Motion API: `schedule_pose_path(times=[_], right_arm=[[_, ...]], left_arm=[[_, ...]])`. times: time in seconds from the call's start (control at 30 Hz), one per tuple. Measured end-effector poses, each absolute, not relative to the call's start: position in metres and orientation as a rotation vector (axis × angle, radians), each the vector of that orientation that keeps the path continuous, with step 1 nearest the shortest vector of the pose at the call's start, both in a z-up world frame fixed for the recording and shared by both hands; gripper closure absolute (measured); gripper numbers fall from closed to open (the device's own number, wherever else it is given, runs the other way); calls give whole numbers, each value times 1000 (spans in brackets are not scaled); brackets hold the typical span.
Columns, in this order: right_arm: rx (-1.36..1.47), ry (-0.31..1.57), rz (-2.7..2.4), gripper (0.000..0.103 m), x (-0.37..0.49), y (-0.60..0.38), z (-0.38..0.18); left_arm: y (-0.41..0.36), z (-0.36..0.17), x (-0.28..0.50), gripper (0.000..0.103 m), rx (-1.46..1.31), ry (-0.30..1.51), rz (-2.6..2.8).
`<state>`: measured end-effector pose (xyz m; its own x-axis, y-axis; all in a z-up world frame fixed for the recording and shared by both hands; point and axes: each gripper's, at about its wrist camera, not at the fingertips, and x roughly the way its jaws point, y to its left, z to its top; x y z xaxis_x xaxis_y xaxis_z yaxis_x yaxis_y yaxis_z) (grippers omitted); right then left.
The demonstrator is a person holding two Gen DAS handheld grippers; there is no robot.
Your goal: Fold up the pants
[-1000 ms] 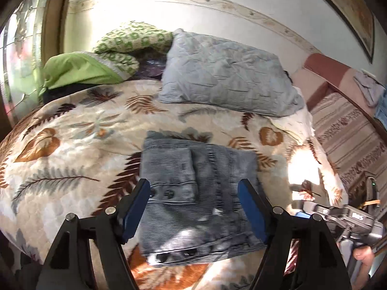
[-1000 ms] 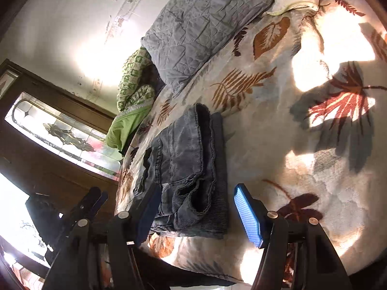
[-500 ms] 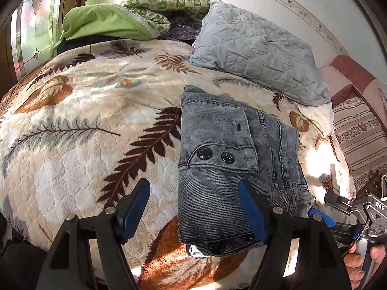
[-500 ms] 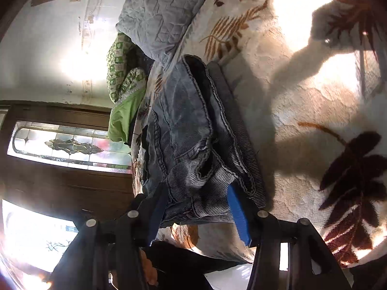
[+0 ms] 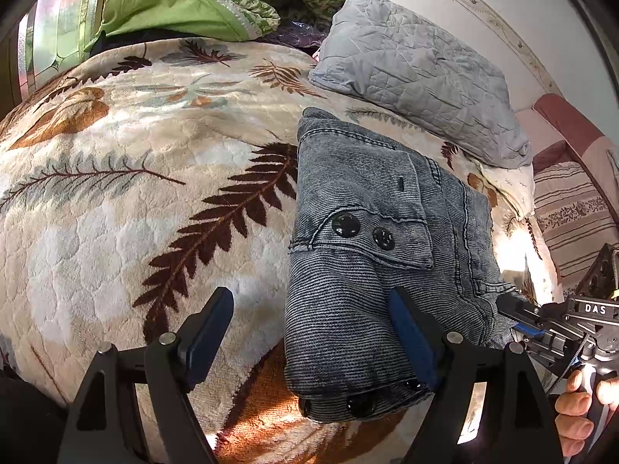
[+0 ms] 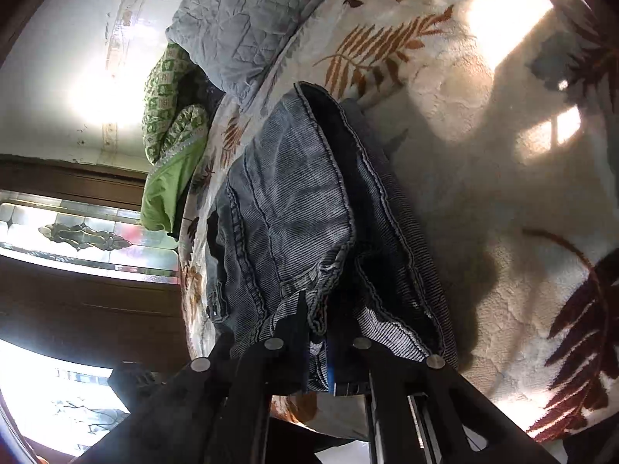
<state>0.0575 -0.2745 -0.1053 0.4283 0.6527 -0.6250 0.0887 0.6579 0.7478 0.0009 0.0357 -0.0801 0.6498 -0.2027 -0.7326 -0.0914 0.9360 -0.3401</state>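
Open stretch of leaf-print bed cover (image 5: 127, 201) from 9 to 12 o'clock of folded pants (image 5: 371, 239); nothing lying on it. Blocked at 1 o'clock by grey pillow (image 5: 418, 65), close to the pants' far edge. Blocked further at 11 o'clock by heaped green bedding (image 5: 182, 11) along the bed's far side. At 3 o'clock, right gripper (image 5: 518, 319) occupying the pants' edge, fingers closed on fabric. Left gripper (image 5: 309, 328) at 6 o'clock, fingers spread, one finger (image 5: 406, 324) over the denim.
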Motion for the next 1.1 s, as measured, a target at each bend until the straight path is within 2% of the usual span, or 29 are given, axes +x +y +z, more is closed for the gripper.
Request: schedule_pose_path(times=[0.13, 0.23, 0.33, 0.43, 0.53, 0.83, 0.93, 1.1], right_arm=[[553, 999, 365, 97, 29, -265, -66], [454, 1008, 313, 97, 22, -261, -76], [509, 1051, 314, 95, 28, -270, -104], [560, 1048, 341, 93, 28, -276, -111], [642, 1074, 365, 92, 27, -288, -116], [458, 846, 355, 89, 19, -279, -16], [500, 930, 504, 89, 57, -257, -23], [563, 1170, 403, 91, 76, -250, -104]], left_arm=[[38, -76, -1, 19, -390, 863, -84], [39, -59, -8, 20, -396, 811, -66], [27, -49, -12, 20, -317, 787, -58], [5, -79, 1, 19, -147, 913, -14], [14, -85, 3, 17, -203, 931, -16], [11, -85, 2, 16, -164, 910, -9], [10, -84, 2, 16, -158, 906, -11], [13, -86, 3, 16, -182, 912, -31]])
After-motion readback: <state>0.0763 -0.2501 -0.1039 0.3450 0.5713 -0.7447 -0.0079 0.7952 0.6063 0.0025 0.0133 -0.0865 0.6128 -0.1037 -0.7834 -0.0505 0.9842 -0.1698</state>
